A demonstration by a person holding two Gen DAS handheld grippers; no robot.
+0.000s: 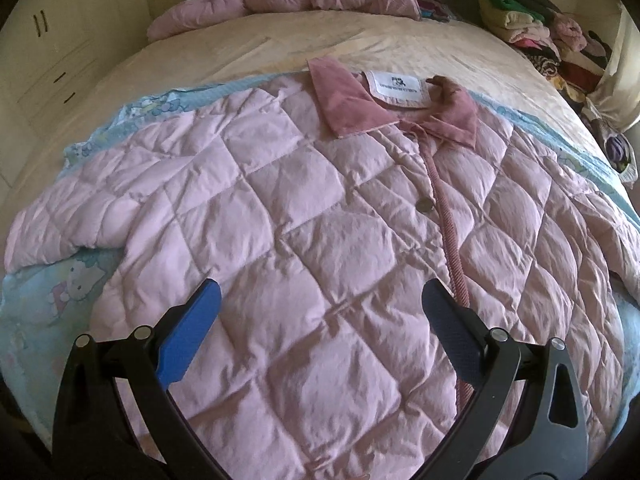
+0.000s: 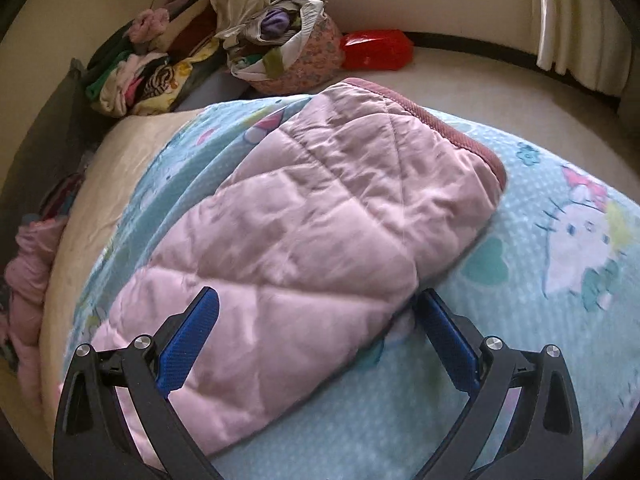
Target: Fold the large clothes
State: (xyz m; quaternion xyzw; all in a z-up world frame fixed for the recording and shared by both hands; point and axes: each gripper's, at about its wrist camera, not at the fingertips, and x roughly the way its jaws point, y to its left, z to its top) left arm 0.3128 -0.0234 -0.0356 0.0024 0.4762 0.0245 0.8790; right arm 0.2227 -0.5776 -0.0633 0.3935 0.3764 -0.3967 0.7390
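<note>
jacket (image 1: 304, 216) lies flat, front up, collar away from me, on the blue blanket (image 2: 520, 280) so it folds clean | left gripper (image 1: 320, 320) wide, empty, over the body | right gripper (image 2: 316, 320) wide, straddling the sleeve (image 2: 320, 216), I judge to fold it inward

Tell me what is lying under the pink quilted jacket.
Under the pink quilted jacket lies a light blue cartoon-print blanket, showing around its sleeve and edges. Beyond the collar, a cream sheet covers the bed. What lies directly under the jacket's body is hidden.
</note>
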